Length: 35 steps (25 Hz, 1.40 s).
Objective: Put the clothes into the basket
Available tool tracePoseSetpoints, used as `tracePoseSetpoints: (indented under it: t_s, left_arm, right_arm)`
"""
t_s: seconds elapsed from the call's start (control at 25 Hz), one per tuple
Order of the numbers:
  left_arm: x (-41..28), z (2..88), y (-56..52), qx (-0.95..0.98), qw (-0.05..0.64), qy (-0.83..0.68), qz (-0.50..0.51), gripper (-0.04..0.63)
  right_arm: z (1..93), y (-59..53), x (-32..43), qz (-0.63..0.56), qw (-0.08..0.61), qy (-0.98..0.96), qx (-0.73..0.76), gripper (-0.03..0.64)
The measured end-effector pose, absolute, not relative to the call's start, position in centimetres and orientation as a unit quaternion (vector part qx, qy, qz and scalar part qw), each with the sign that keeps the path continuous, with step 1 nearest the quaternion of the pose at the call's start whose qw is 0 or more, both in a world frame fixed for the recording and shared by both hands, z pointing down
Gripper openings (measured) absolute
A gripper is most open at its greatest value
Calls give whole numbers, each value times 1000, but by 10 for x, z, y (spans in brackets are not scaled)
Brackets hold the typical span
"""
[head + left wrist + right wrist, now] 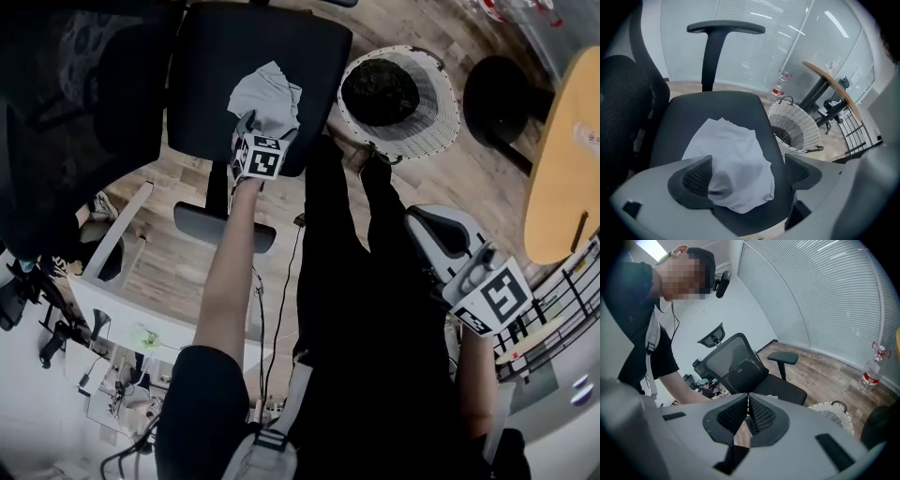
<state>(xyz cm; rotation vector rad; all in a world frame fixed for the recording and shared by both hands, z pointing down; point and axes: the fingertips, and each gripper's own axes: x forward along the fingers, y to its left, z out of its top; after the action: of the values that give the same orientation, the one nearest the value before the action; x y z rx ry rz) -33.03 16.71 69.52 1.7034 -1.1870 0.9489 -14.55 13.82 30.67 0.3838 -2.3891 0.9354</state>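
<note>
On office chair seat (202, 56), pale grey garment (733, 159) lies crumpled btwn wide-apart jaws of L gripper (747, 171), not clamped. R gripper (748, 411) jaws together, empty. Wicker basket (441, 112) stands on floor beside chair.

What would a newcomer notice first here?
A crumpled pale cloth lies on the black chair seat, with the left gripper over it, jaws wide apart. Right of the chair stands a white wicker basket with a dark heap inside. The right gripper hangs aside, jaws shut.
</note>
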Motion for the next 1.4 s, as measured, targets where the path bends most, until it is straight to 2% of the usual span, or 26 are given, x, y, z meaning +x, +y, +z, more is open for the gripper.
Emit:
tracePoseSetpoints:
  t_s: [0.2, 0.52, 1.4]
  left_arm:
    - [-326, 717, 179, 675, 407, -452, 417, 502]
    - [-334, 749, 181, 657, 389, -453, 460, 500]
    - [-339, 780, 189, 635, 411, -445, 479, 495]
  right_arm:
    - [315, 143, -144, 358, 276, -881, 142, 17]
    - [333, 153, -135, 378, 281, -870, 145, 17]
    - [346, 158, -137, 400, 267, -864, 150, 17]
